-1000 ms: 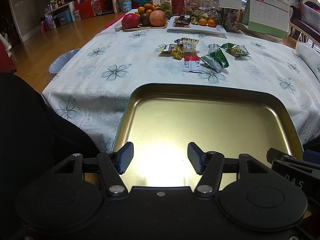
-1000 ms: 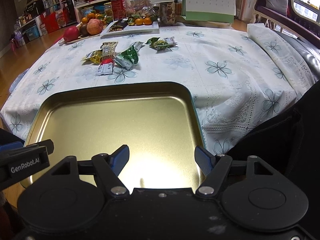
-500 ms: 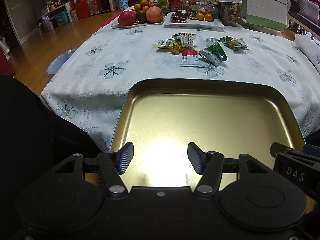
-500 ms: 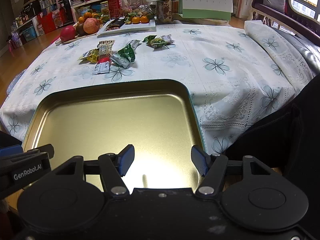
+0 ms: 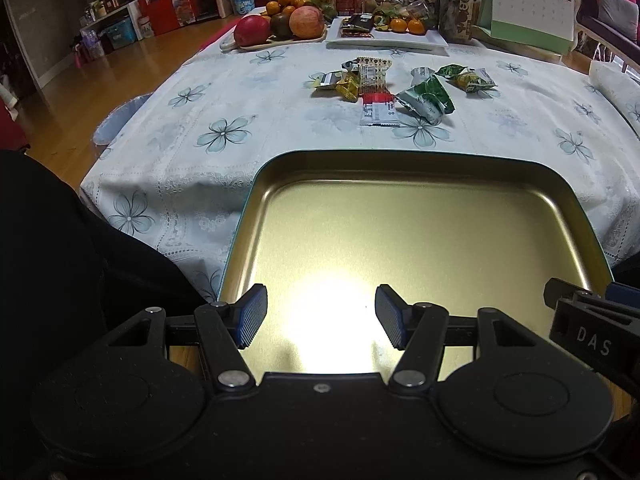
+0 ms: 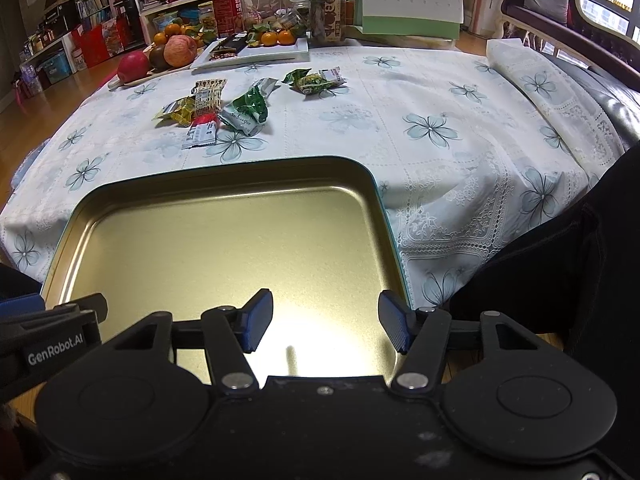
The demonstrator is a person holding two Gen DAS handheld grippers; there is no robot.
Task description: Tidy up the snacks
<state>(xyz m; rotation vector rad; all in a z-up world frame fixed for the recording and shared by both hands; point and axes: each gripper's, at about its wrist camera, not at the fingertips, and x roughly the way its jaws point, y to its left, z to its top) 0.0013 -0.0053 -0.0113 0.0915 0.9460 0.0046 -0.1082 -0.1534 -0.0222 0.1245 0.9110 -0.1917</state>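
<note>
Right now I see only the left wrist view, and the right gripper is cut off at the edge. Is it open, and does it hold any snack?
Observer: The right gripper has its jaws wide apart, with nothing between them.
Operator: Over which part of the tray is it?
Observer: Over the near right corner of the tray; its right jaw is level with the right rim.
Operator: What is past the table on that side?
Observer: A dark leather seat lies beside the right edge of the tablecloth.
</note>
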